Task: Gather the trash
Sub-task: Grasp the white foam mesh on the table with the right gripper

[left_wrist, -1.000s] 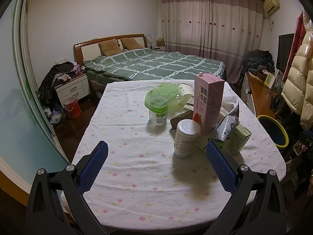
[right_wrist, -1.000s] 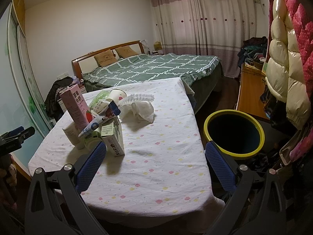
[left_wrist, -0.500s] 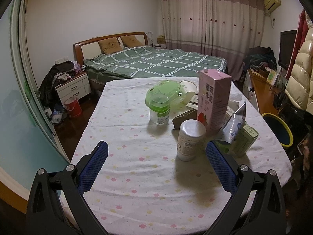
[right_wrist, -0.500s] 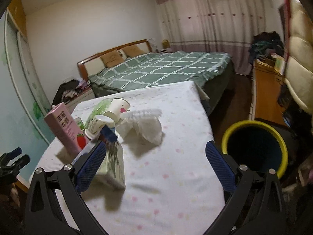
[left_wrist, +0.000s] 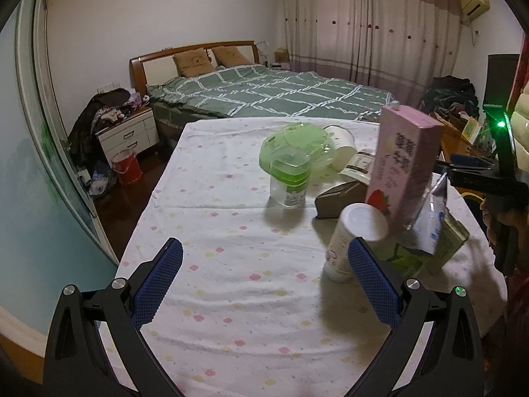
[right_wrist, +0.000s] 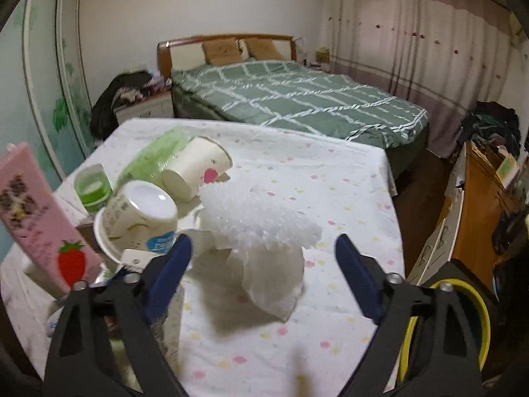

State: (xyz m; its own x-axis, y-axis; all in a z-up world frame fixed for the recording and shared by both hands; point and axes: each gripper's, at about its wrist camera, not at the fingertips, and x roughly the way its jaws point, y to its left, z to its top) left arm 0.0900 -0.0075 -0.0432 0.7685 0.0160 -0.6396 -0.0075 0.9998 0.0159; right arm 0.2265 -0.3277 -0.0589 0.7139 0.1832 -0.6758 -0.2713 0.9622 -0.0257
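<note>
The crumpled tissue [right_wrist: 271, 278] lies on the desk [right_wrist: 330, 192] dead ahead of the right hand-held gripper [right_wrist: 261, 271] — fingers apart, straddling it, empty — while the left hand-held gripper [left_wrist: 264, 281], also spread and empty, sits farther off, with the bin [right_wrist: 476, 317] to the right.

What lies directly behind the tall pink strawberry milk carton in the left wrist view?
Behind the tall pink strawberry milk carton, a tipped white paper cup and a green plastic bag show; anything directly behind is hidden.
</note>
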